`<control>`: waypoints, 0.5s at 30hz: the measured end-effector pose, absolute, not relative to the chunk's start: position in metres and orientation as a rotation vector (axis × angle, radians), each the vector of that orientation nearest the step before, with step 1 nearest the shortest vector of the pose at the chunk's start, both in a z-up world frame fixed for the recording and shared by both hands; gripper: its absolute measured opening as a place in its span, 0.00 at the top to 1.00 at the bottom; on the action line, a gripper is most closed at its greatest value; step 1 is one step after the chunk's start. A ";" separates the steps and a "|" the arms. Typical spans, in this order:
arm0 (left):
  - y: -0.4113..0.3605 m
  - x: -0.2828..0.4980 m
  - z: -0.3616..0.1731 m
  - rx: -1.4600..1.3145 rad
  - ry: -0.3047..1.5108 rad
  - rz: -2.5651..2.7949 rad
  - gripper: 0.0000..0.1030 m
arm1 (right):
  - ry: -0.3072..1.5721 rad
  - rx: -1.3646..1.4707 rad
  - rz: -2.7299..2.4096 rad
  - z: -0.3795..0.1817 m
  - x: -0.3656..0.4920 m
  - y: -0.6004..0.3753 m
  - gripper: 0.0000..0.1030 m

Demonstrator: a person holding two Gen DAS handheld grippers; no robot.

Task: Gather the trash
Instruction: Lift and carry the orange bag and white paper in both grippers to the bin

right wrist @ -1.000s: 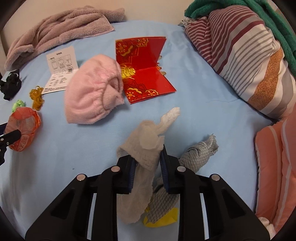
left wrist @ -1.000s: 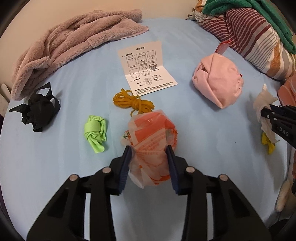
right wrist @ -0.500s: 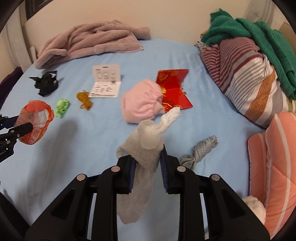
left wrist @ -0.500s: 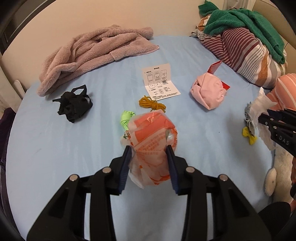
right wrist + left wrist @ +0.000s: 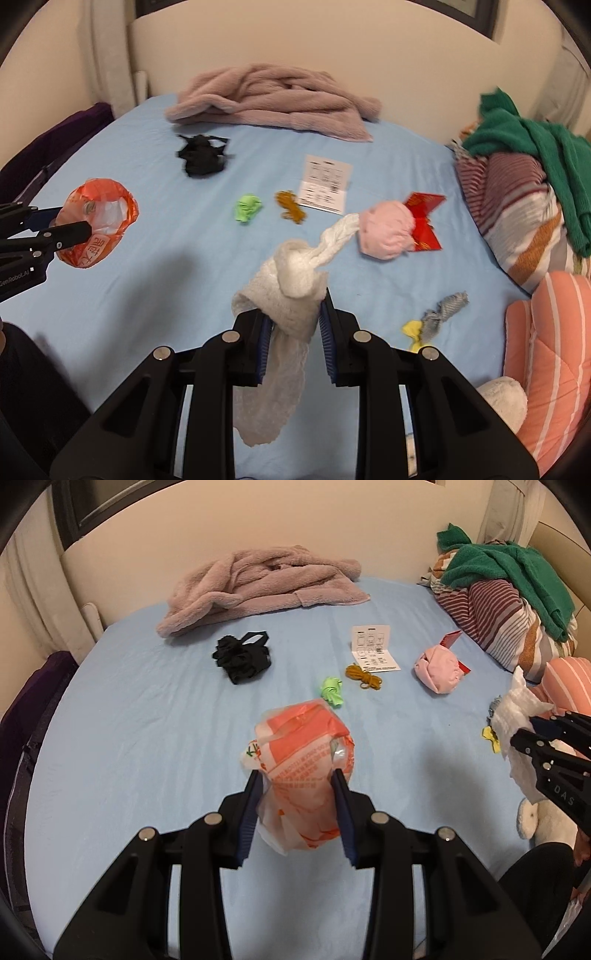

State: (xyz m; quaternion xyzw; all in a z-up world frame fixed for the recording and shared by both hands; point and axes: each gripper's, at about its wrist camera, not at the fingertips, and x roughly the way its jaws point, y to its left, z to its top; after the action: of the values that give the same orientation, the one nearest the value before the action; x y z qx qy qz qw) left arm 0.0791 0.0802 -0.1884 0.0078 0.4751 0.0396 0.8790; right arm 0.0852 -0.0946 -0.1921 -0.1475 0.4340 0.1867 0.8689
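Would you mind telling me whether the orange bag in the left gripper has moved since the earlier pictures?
Yes. The orange bag has risen with the left gripper, away from the green scrap on the bed, which now looks smaller and farther.

Bed with light-blue fitted sheet; plain cream wall behind; dark-framed window, pale curtain at left edge.

Crumpled orange plastic bag and knotted white tissue wad, both aloft.
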 end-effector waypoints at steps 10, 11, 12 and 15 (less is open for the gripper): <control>0.165 -0.013 -0.158 -0.040 0.948 0.266 0.63 | 0.841 -0.393 0.611 -0.168 0.021 0.020 0.78; 0.175 -0.024 -0.155 -0.048 0.945 0.288 0.63 | 0.838 -0.400 0.635 -0.167 0.016 0.031 0.78; 0.185 -0.034 -0.153 -0.056 0.942 0.313 0.63 | 0.835 -0.406 0.658 -0.166 0.011 0.043 0.78; 0.214 -0.065 -0.147 -0.086 0.933 0.385 0.63 | 0.821 -0.429 0.735 -0.161 -0.006 0.080 0.78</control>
State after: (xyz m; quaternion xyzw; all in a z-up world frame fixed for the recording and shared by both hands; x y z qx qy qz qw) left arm -0.0651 0.2143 -0.1468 -0.0410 0.4467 0.1844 0.8745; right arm -0.0063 0.0797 -0.1608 -0.2022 0.3868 0.3466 0.8303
